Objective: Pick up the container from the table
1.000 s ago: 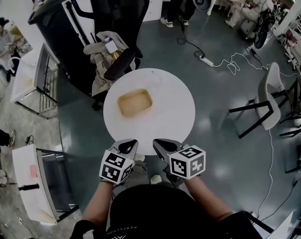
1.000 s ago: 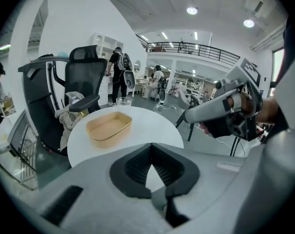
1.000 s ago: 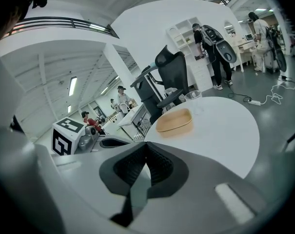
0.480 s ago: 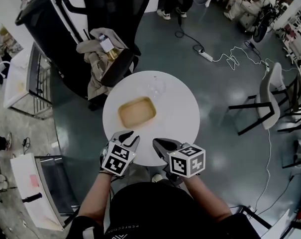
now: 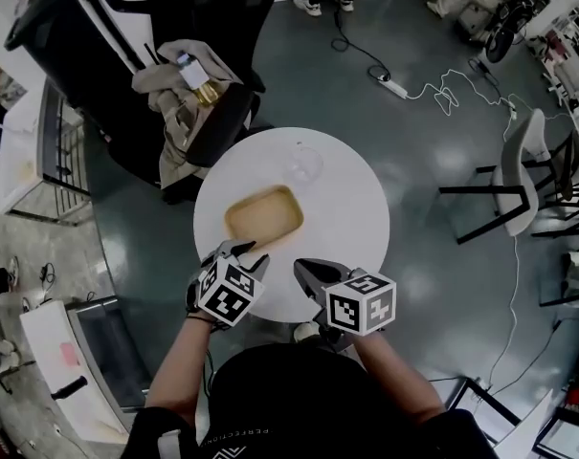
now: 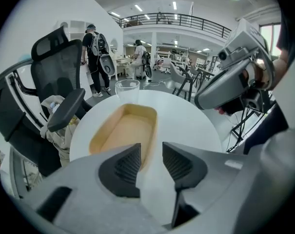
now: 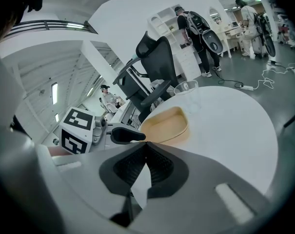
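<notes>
Head view: tan container (image 5: 263, 213), shirt print (image 5: 243, 436) illegible

An open-plan office or lab hall: glossy grey floor (image 5: 442, 208), a black mesh office chair (image 6: 59, 72), a white power strip (image 5: 394, 87) with trailing cable, white desks (image 5: 19, 151), and a railed mezzanine (image 6: 186, 21) under ceiling strip lights

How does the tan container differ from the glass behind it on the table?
The container is opaque tan; the glass is clear. The container is a low, shallow rounded rectangle; the glass is round and upright. The container lies near the table's middle; the glass stands beyond it, nearer the far edge. Both rest on the white table, apart.
</notes>
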Demonstrator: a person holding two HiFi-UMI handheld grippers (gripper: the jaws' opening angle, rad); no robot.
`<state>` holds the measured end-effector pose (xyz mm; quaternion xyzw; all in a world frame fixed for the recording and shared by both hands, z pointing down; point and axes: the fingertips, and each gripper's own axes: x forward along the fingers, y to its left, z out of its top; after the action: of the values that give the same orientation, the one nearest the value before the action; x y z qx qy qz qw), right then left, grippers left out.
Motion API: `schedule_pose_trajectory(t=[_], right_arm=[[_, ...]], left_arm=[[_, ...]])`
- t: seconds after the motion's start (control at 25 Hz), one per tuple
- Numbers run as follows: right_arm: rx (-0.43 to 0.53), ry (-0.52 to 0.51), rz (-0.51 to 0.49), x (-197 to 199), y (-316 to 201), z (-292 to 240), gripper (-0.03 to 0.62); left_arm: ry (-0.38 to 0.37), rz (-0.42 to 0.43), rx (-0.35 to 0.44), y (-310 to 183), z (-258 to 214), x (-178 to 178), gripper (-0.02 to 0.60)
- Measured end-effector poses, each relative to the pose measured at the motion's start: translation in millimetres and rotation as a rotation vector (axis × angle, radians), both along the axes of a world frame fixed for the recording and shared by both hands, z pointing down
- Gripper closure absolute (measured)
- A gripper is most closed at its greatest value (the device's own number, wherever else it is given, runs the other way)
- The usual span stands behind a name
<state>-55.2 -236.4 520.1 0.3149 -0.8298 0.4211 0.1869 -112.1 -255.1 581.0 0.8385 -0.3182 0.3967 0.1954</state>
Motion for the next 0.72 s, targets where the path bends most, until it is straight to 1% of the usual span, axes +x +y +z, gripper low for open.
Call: schedule_pose_trajectory(t=[0.12, 0.36, 0.52, 0.64, 0.72], right_arm=[[-0.009, 0.004, 0.018, 1.5, -6.1, 2.9, 0.594], [-0.031, 0.001, 0.048, 4.7, -13.8, 10.4, 0.594], [-0.04, -0.008, 0.065, 5.5, -16.1, 13.6, 0.594], [-0.042, -0.012, 0.082, 8.6, -17.9, 15.8, 0.594], [-0.043, -0.014, 0.093, 10.9, -17.4, 16.1, 0.594]], left_arm=[[-0.02, 0.043, -0.023, -4.2, 2.0, 1.3, 0.437], [-0.097, 0.172, -0.078, -8.8, 13.9, 10.7, 0.44], [-0.137, 0.223, -0.127, -7.7, 25.1, 14.1, 0.443], [-0.187, 0.263, -0.142, -8.4, 33.2, 14.6, 0.446], [-0.203, 0.281, -0.155, -7.3, 36.5, 16.4, 0.451]])
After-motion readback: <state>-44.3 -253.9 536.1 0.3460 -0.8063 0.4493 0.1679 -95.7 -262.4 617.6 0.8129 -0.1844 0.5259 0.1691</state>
